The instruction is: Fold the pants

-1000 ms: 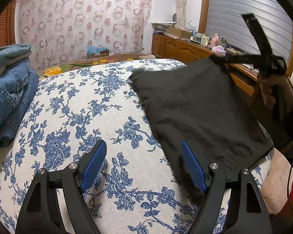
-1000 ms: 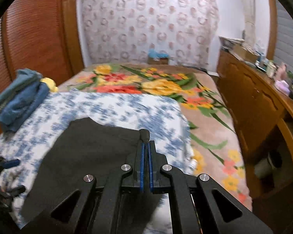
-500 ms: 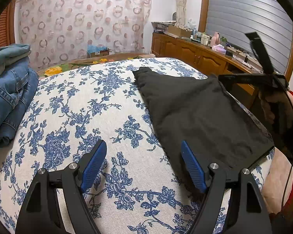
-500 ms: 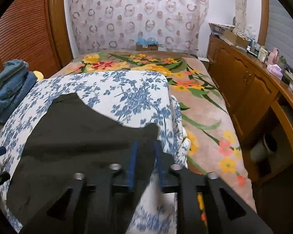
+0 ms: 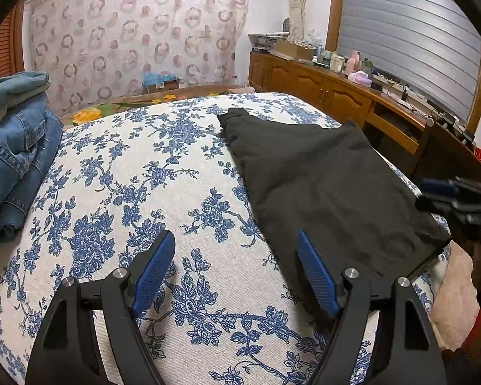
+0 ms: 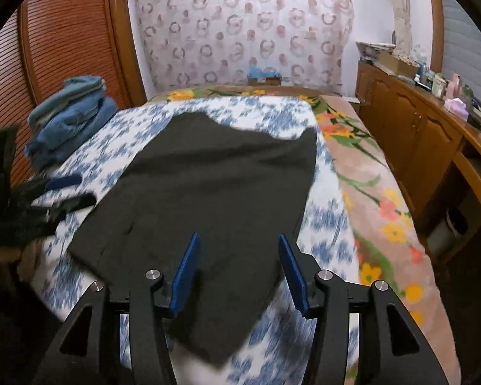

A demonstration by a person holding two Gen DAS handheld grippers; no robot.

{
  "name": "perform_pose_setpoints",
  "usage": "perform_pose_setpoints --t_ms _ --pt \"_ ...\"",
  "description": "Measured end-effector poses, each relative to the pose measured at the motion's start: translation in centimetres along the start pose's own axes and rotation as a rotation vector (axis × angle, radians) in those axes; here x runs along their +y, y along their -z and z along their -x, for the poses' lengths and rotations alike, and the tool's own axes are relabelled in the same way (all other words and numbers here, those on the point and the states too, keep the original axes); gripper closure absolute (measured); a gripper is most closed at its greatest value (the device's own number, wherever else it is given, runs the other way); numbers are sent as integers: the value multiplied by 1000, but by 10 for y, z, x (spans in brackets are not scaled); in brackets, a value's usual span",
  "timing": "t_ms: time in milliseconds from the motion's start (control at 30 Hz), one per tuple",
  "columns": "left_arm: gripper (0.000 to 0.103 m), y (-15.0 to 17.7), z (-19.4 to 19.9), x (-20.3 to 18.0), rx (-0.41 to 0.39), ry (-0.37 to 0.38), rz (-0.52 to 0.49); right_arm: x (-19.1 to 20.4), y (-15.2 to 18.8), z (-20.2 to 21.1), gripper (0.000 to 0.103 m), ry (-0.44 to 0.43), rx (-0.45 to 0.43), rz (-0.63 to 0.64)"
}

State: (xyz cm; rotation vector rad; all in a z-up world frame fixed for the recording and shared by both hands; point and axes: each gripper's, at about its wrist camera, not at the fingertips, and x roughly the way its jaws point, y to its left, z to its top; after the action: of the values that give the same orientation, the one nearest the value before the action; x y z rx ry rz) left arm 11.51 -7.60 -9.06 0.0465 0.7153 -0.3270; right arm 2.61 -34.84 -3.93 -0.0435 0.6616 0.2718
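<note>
pants [image 6: 208,186] flat — beyond right gripper [image 6: 237,263] | left gripper [image 5: 237,269] beside

1 black pants [image 5: 324,183], 2 claws – left [image 5: 234,269], right [image 6: 239,266], 1 denim pile [image 5: 12,147]

No lettering, label, brand, number or sign can be read in either view. The small bottles and cardboard boxes [image 5: 293,48] on the brown wooden sideboard [image 5: 333,94] are too small and blurred to make out.

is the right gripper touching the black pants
Apart. The right wrist view shows the right gripper open above the black pants, nothing between its jaws.
</note>
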Motion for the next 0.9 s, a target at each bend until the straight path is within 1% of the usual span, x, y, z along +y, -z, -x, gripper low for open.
perform_pose_setpoints --t_ms 67,200,367,600,667,800,833,900 --pt "24 0 0 0 0 -2 -3 -4 6 8 50 22 -1 -13" --pt "24 -1 0 -2 5 -3 -29 -9 11 22 50 38 -14 -33" --pt "24 2 6 -12 17 45 -62 -3 17 37 50 68 -26 -19" --pt "24 6 18 -30 25 90 -111 10 24 39 50 60 -35 -46" --pt "27 7 18 -38 35 101 -137 10 28 39 50 51 -34 -48" --pt "34 9 18 -45 55 114 -147 11 30 36 50 34 -25 -53" --pt "37 10 18 -45 59 116 -148 10 30 35 50 32 -24 -55" --pt "38 11 19 -46 62 118 -151 11 29 34 50 21 -25 -61"
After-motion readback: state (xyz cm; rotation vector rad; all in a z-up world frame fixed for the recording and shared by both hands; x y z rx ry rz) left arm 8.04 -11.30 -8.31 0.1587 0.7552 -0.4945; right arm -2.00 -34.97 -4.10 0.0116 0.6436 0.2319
